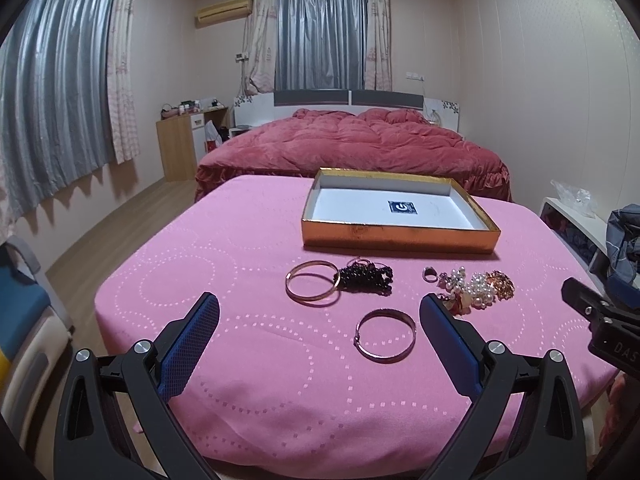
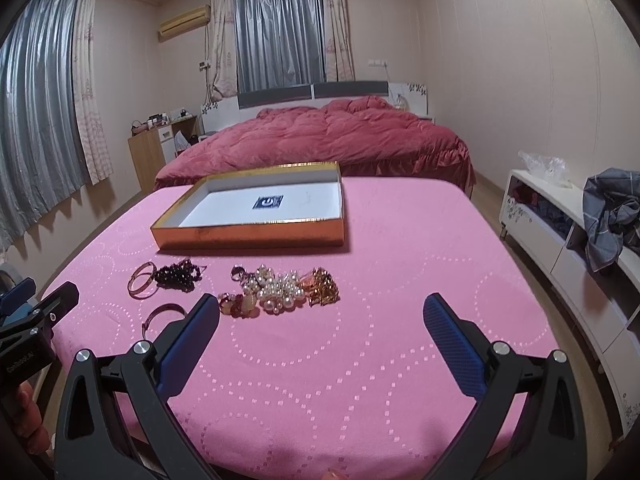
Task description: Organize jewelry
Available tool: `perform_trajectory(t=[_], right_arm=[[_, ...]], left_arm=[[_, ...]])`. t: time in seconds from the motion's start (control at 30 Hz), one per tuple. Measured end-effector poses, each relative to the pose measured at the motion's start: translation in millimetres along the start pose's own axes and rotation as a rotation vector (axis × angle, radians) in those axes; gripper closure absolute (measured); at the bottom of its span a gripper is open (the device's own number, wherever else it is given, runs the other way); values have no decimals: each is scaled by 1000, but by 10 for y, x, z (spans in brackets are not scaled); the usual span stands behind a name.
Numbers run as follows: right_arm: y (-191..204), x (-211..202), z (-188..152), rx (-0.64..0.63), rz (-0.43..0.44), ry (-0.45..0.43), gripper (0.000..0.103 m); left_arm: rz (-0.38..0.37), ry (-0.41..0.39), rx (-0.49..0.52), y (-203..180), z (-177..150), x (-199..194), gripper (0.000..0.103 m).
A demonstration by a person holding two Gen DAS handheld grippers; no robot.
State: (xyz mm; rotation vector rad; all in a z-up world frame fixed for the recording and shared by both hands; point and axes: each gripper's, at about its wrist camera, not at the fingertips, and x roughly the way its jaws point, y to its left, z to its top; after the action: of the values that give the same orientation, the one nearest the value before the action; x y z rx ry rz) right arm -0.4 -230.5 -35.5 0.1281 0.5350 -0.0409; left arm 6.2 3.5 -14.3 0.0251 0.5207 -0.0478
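Left gripper: hovering level over the near part of the pink tablecloth, pointing toward the far edge; its two blue-padded fingers are standing wide apart and gripping nothing.
Pair of bangles: lying ahead of the left gripper, a little left of its centre line, one overlapping the other.
Black bead bracelet: lying just right of the pair and touching it.
Single bangle: lying flat between the left gripper's fingertips, nearer the right finger and not touching it.
Ring: sitting ahead of the left gripper's right finger, just beside the pearls.
Pearl pile: bunching ahead of the left gripper's right finger, touching the gold chain heap on its right.
Gold box: sitting open beyond all the jewelry, its white inside holding only a dark square label.
Right gripper: hovering level to the right of the left gripper, aiming the same way; fingers spread wide, holding nothing.
Jewelry from the right gripper: pearls and chains are lying ahead of its left finger; bare cloth is lying between its fingertips.
Box from the right gripper: sitting ahead and to its left.
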Motion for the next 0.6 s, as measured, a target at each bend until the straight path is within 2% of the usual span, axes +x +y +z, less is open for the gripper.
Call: perform_trajectory(t=[0.17,0.3,0.37,0.5,0.6], right_arm=[[-52,132,-51,1,1,33,103],[-159,249,-71,25,27,49,103],[-204,317,-85,36,27,68,103],[-272,489,-128,13,19,111,103],[-349,621,-125,21,37,107,103]], left_arm=[[-38,28,6,17,-35,68,6],[-19,60,23,16,-67,169,6],[-18,89,33,19,-96,247,6],[-74,167,29,33,-169,423,6],[-67,192,30,23,-204,511,6]])
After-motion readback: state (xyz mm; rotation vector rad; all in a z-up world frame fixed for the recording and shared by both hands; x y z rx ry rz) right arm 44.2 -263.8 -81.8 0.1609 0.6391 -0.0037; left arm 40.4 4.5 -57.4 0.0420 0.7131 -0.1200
